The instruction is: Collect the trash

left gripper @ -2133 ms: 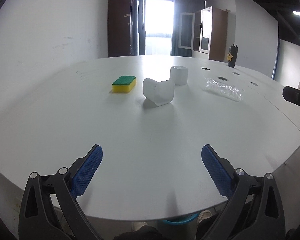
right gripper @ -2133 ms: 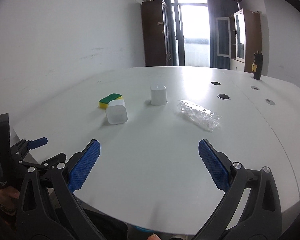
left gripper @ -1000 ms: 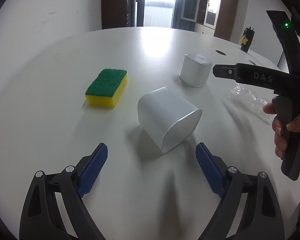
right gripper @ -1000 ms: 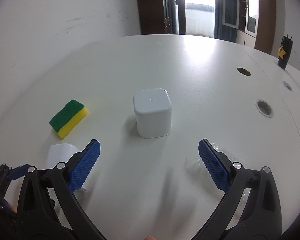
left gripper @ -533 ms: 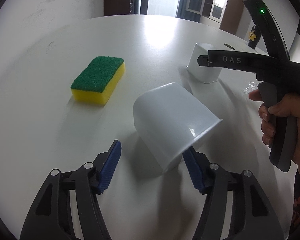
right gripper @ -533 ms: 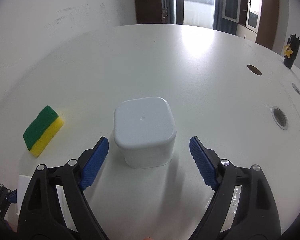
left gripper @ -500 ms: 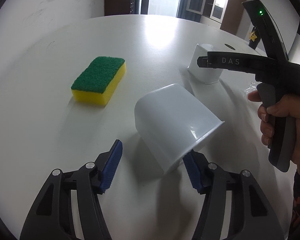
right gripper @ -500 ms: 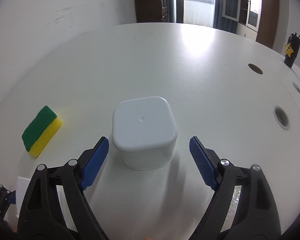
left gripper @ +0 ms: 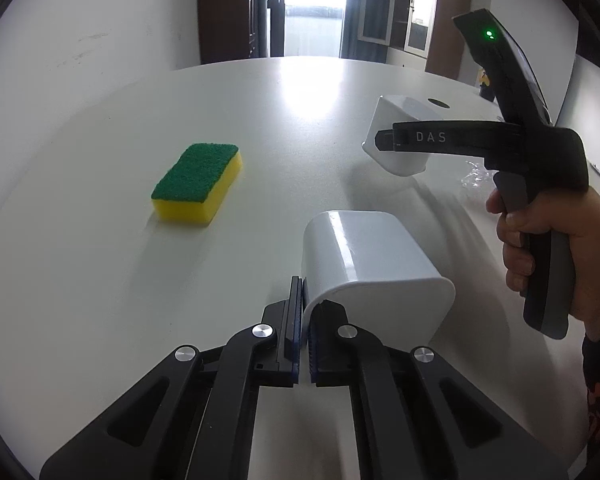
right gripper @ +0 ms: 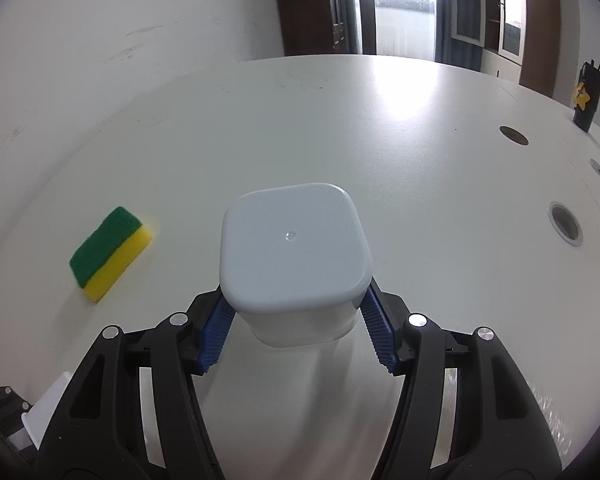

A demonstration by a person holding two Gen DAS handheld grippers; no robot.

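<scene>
Two cups grabbed – left hand-held gripper [left gripper: 305, 344] pinches the tipped cup [left gripper: 370, 258] rim at 6 o'clock, right hand-held gripper [right gripper: 296, 336] clamps the upturned cup [right gripper: 294, 248] on the worktop [right gripper: 340, 120]. Next – probably lift both.

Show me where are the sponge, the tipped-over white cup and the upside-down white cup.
sponge [left gripper: 196, 172], left wrist view, on its green top.
tipped-over white cup [left gripper: 372, 252], left wrist view, on its upper side wall.
upside-down white cup [right gripper: 292, 240], right wrist view, on its flat base.

white wall [right gripper: 100, 40], bright window [right gripper: 404, 8], wooden cabinets [left gripper: 432, 32]
</scene>
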